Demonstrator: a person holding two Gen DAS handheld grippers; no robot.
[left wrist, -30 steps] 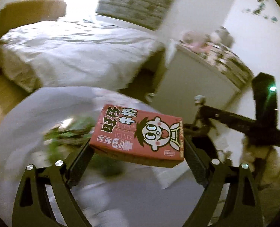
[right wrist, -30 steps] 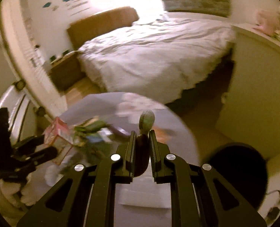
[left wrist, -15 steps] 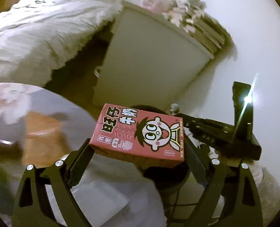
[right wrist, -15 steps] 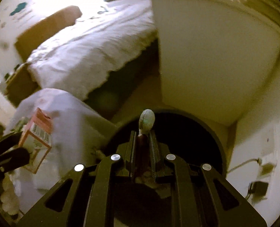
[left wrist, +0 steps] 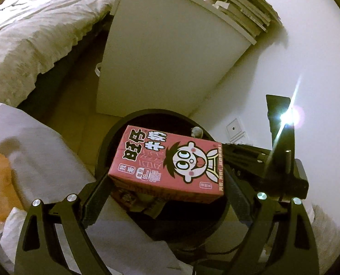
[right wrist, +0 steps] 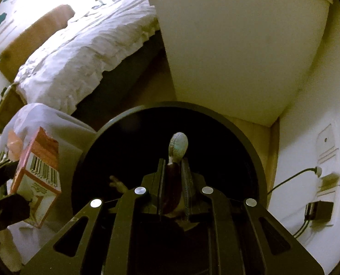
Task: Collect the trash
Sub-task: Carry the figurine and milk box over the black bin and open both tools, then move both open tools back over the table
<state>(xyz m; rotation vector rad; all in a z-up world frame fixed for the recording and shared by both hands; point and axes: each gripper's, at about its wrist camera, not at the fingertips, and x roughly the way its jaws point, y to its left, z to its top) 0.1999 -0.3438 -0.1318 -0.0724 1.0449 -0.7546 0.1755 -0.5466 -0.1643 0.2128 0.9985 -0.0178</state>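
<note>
Red carton ("旺仔牛奶") over bin

Bin mouth open and dark below the right gripper; some litter at its bottom, room above it. Cabinet stands close at 12 o'clock, wall with socket and cable at 3 o'clock. At 9 o'clock, the cloth-covered surface abuts the rim, the carton in the left gripper hanging over that edge.

Clamped wrapper over black bin
</note>
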